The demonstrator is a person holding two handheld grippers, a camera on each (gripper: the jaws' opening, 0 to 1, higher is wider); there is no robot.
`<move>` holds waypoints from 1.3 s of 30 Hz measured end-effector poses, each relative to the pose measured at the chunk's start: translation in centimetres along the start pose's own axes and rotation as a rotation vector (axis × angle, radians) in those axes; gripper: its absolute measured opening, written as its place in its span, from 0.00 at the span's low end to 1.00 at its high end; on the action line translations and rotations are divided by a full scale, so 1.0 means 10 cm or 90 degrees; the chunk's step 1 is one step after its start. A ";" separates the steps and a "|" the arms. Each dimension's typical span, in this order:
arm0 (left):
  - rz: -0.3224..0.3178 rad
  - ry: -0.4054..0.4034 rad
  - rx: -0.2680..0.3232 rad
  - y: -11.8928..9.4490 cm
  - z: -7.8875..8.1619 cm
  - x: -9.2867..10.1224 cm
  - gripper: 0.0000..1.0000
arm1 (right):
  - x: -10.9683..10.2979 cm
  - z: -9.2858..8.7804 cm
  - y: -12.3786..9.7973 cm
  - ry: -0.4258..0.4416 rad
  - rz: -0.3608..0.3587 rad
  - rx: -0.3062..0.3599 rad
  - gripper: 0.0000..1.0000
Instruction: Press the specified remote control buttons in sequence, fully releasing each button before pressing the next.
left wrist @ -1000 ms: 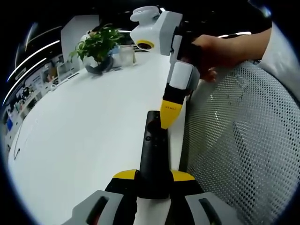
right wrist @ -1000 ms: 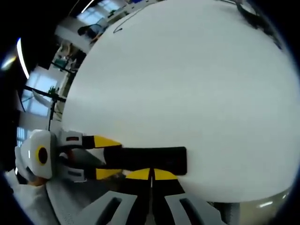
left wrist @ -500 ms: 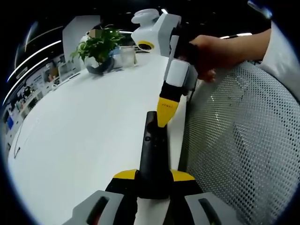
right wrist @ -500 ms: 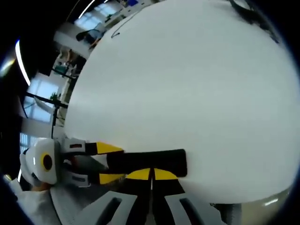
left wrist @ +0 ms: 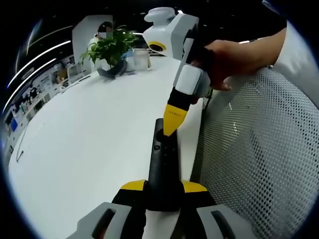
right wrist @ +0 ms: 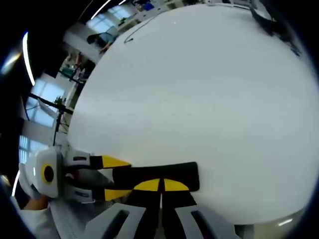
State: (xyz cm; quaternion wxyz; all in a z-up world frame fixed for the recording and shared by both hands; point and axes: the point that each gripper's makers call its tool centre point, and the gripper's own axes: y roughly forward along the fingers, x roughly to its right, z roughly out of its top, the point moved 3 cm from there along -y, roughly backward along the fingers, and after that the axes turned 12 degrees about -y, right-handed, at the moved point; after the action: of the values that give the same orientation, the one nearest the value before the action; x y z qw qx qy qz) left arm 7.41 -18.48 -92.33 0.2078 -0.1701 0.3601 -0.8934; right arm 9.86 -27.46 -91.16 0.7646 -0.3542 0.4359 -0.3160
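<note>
On the white table (left wrist: 84,134), which has a smooth, bare matte top, one black remote control (left wrist: 162,169) lies near the edge, just beside a grey mesh chair back (left wrist: 259,149). The room behind is a dim office with ceiling light strips; one potted plant (left wrist: 112,47) and one clear container (left wrist: 141,59) stand at the far end of the table. Two grippers are in use. The left gripper (left wrist: 163,189) clamps the near end of the remote between its yellow-tipped jaws. The right gripper (left wrist: 172,119), held in a hand (left wrist: 227,57), has its jaws closed together with nothing between them, and its yellow tip is poised at the remote's far end; whether it touches cannot be told.
</note>
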 end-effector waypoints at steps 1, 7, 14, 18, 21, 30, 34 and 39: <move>0.001 -0.001 0.001 0.00 0.00 0.00 0.25 | 0.00 0.01 0.00 0.000 0.004 0.004 0.00; 0.009 -0.014 0.004 0.01 0.00 0.00 0.25 | 0.02 0.04 0.02 -0.033 0.020 0.016 0.00; 0.041 -0.041 -0.001 0.03 0.02 0.02 0.25 | 0.02 0.07 0.05 -0.073 0.023 -0.021 0.00; 0.051 -0.049 -0.006 0.03 0.01 0.03 0.25 | 0.01 0.08 0.06 -0.099 0.019 -0.051 0.00; 0.056 -0.052 -0.008 0.02 0.00 0.03 0.25 | 0.01 0.08 0.06 -0.106 0.021 -0.048 0.00; 0.056 -0.050 -0.041 -0.05 -0.05 0.03 0.25 | 0.01 0.08 0.05 -0.084 0.049 -0.044 0.00; 0.057 -0.051 -0.041 -0.05 -0.06 0.04 0.25 | -0.01 0.08 0.05 -0.077 0.053 -0.048 0.00; 0.053 -0.050 -0.041 -0.04 -0.06 0.03 0.25 | -0.01 0.07 0.06 -0.084 0.046 -0.042 0.00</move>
State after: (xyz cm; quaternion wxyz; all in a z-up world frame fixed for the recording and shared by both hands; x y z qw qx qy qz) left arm 6.76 -18.04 -92.35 0.2534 -0.1966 0.3872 -0.8644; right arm 10.56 -26.88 -91.31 0.7907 -0.3832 0.4071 -0.2494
